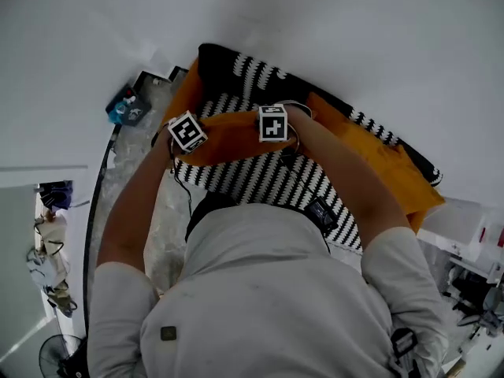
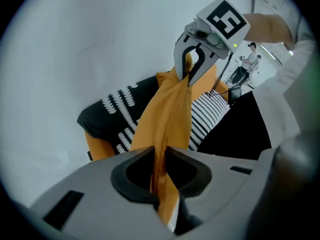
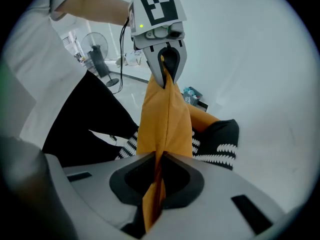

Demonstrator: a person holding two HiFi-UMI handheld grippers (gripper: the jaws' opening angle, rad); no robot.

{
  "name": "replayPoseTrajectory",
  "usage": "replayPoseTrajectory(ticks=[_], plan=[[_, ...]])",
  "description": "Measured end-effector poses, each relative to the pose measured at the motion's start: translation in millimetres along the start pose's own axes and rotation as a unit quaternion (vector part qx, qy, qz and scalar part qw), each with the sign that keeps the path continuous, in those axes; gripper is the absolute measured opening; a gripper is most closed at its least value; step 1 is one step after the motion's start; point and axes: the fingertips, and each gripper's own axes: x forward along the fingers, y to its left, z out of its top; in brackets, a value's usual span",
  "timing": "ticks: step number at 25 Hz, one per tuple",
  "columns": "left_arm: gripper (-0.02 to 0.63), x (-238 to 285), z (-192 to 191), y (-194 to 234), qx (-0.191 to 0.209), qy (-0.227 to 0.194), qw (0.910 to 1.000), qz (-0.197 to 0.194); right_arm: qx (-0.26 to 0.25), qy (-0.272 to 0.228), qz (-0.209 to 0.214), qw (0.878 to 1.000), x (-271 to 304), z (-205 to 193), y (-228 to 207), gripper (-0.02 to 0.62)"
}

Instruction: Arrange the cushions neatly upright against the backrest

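White-shirted shoulders fill the bottom of the head view, and both bare forearms reach forward and converge. Left gripper (image 2: 159, 156) and right gripper (image 3: 159, 159) point steeply down, near each other, each with its jaws pinched almost together on the edge of one orange cushion (image 1: 232, 138). That cushion is stretched between them above the black-and-white patterned upholstery (image 1: 260, 178), close to the white wall (image 1: 354, 38); a second orange cushion (image 1: 386, 168) lies further right

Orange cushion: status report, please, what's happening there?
Left gripper and right gripper: jaws both shut on edge of orange fabric cushion. Cushion held between them above black-and-white patterned seat cover. Nothing seen in the way.
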Motion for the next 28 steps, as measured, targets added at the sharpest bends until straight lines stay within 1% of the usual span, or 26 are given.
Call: replayPoseTrajectory(ticks=[3,6,10,15,21,24,28], plan=[[0.066,0.4,28.6,7.1,0.042,0.001,0.9990,-0.017,0.046,-0.007,-0.015,0.999,-11.7,-18.2,-1.8,0.040],[0.066,2.8,54.1,18.2,0.090,0.003,0.9955,-0.029,0.093,-0.012,-0.032,0.995,-19.3,-31.7,-5.5,0.040],[0.066,7.8,74.6,28.5,0.151,0.009,0.9872,-0.049,0.151,-0.014,-0.053,0.987,-23.9,-39.8,-5.4,0.040],[0.066,17.4,87.5,39.5,0.212,0.013,0.9737,-0.083,0.220,-0.008,-0.079,0.972,-22.7,-44.3,-8.7,0.040],[0.067,28.5,84.5,65.1,0.252,0.016,0.9627,-0.097,0.276,0.000,-0.095,0.956,-3.9,-38.7,-23.6,0.040],[0.071,32.1,80.6,75.1,0.257,0.011,0.9609,-0.103,0.294,0.004,-0.101,0.951,4.5,-33.2,-28.0,0.040],[0.071,35.1,71.8,85.6,0.258,0.014,0.9595,-0.112,0.308,0.006,-0.101,0.946,15.9,-25.8,-34.3,0.040]])
